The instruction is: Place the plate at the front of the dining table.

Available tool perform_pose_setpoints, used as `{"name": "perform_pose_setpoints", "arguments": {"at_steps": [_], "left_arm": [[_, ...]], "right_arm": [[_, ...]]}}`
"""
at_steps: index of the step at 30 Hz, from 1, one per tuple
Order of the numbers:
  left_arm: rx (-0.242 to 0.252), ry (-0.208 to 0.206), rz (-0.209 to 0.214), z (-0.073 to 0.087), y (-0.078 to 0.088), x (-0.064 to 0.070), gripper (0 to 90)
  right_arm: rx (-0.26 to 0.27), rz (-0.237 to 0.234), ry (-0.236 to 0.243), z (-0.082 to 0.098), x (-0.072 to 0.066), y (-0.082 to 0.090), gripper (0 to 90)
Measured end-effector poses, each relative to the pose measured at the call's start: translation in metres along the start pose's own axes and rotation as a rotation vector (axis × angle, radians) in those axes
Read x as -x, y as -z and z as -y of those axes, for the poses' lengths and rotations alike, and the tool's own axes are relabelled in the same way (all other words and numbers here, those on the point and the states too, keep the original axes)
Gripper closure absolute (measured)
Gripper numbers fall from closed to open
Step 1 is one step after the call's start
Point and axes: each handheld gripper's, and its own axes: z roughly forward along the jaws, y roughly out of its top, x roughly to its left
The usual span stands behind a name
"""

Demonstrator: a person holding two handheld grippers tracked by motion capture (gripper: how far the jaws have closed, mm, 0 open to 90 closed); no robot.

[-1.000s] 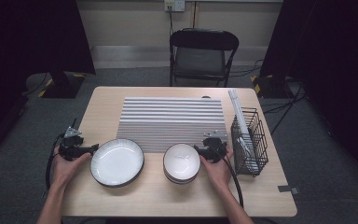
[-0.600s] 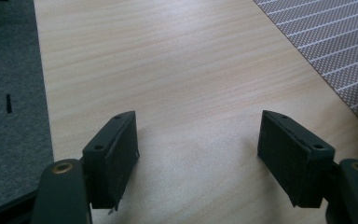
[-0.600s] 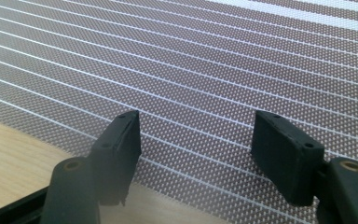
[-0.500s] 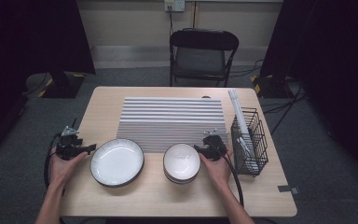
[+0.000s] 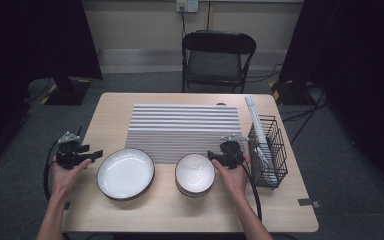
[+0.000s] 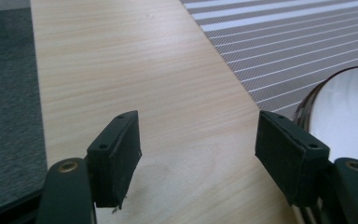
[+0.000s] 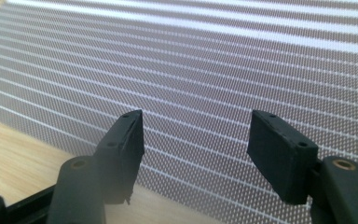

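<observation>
The left gripper point(image 5: 96, 154), at the plate's point(image 5: 125, 173) nine o'clock, and the right gripper point(image 5: 211, 155), at the bowl's point(image 5: 194, 173) two o'clock, hold nothing. Both sets of jaws gape wide, having just been closing.

The high view is looking forward and down from above the person's side, taking in the whole table point(image 5: 130, 215) from well back. The left gripper view is riding low and close over the wood, facing along its own jaws toward the striped mat point(image 6: 307, 42) (the plate point(image 6: 349, 116) is edging in at its right). The right gripper view is sitting nearer still, facing that same mat point(image 7: 191, 60), which all three views are sharing.
</observation>
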Motion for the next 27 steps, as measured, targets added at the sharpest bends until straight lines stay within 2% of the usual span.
{"name": "perform_pose_setpoints", "arguments": {"at_steps": [6, 15, 18, 22, 27], "left_arm": [[0.010, -0.005, 0.036, -0.004, 0.006, 0.003, 31.8], [0.007, -0.007, 0.062, -0.007, 0.007, 0.006, 34.3], [0.013, 0.009, 0.101, -0.007, 0.008, 0.005, 35.1], [0.005, -0.004, 0.101, -0.008, 0.008, 0.007, 36.3], [0.010, -0.011, 0.112, -0.009, 0.008, 0.009, 36.3]], "right_arm": [[0.027, -0.018, 0.014, -0.009, -0.005, 0.005, 39.5], [0.054, -0.041, 0.020, -0.024, -0.007, 0.012, 42.5], [0.063, -0.052, 0.024, -0.030, -0.008, 0.014, 43.1], [0.078, -0.071, 0.027, -0.037, -0.010, 0.017, 48.2], [0.096, -0.099, 0.038, -0.046, -0.015, 0.019, 50.6]]}}
